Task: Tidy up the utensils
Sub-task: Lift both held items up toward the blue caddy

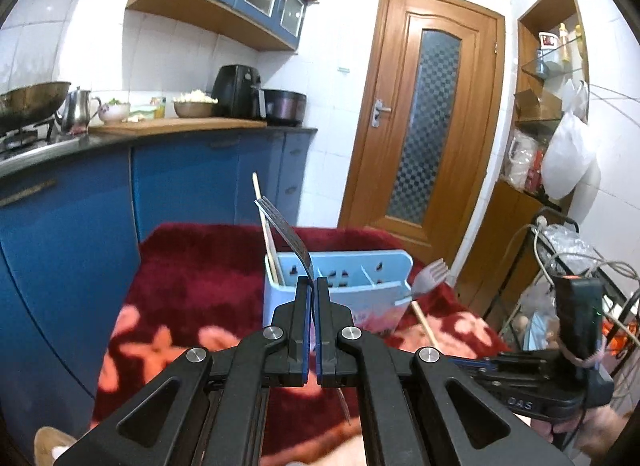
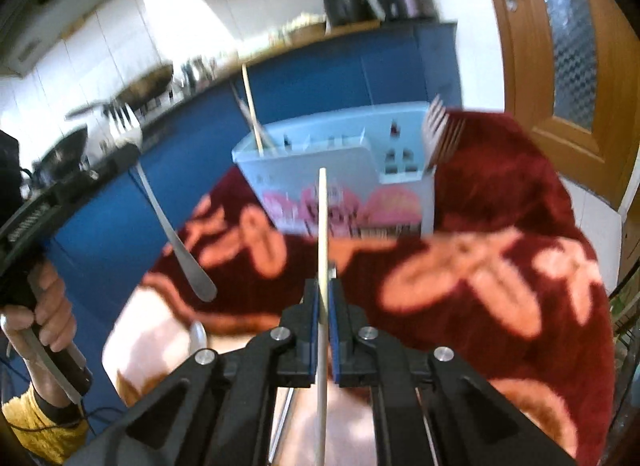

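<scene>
We are gripping with both tools above the table. The left gripper (image 1: 313,282) is pinching its fingers fully together on the metal fork (image 1: 282,227). The fork's head is standing up above the fingertips and its handle is trailing down below them. In the right wrist view a hand (image 2: 44,306) is holding this tool at the left edge, with the fork slanting beside it in the air.

The right gripper (image 2: 325,290) is clamping its fingers almost closed on a pale wooden utensil (image 2: 322,221). We are seeing it edge-on, running straight up between the pads. The blur is hiding what kind of head it has.

Beneath both tools a red blanket (image 1: 192,278) with pink flowers is covering the table. On it, just beyond the fingertips, the light blue caddy (image 1: 360,306) is standing upright with its dividers showing. Wooden sticks (image 1: 269,242) are leaning in its left compartment. A tined utensil (image 1: 431,273) is showing at the caddy's right end; we cannot tell whether it is touching.

Farther off, blue cabinets (image 1: 180,181) are carrying a dark counter with a wok (image 1: 32,99), a steel kettle (image 1: 78,107) and a black air fryer (image 1: 238,91). A wooden door (image 1: 424,125) is standing shut to the right.
</scene>
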Demonstrator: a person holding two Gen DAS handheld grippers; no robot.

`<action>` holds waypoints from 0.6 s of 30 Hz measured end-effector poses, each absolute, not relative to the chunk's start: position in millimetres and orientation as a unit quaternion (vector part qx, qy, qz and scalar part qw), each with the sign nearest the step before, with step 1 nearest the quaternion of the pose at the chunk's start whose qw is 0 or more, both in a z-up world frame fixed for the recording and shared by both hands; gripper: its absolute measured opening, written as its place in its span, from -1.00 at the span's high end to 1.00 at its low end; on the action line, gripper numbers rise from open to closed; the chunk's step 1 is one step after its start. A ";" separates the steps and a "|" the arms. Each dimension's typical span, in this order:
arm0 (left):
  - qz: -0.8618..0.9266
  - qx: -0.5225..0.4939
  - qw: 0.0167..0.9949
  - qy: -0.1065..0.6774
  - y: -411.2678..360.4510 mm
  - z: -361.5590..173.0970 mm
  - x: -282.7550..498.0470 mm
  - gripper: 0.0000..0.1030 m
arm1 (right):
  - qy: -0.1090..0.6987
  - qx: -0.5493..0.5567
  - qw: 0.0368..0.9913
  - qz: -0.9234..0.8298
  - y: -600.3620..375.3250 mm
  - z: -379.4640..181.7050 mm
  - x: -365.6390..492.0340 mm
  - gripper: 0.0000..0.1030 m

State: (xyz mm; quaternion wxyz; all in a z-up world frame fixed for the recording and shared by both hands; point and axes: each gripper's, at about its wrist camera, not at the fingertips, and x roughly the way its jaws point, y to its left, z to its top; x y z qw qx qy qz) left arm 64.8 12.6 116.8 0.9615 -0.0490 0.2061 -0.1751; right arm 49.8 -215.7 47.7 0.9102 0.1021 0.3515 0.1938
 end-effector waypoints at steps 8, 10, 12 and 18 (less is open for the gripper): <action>-0.140 -0.034 0.976 0.164 7.0 149.1 92.0 0.99 | 0.291 0.127 0.927 0.199 -227.8 56.5 46.5 0.88; -0.126 -0.035 0.980 0.154 6.8 157.4 100.7 0.99 | 0.283 0.126 0.930 0.197 -229.3 56.1 45.0 0.88; -0.118 -0.039 0.981 0.146 8.5 163.7 108.6 0.99 | 0.277 0.120 0.933 0.196 -231.4 56.2 44.5 0.88; -0.095 -0.034 0.987 0.129 8.1 168.8 130.7 0.99 | 0.256 0.113 0.942 0.186 -237.7 50.0 44.4 0.88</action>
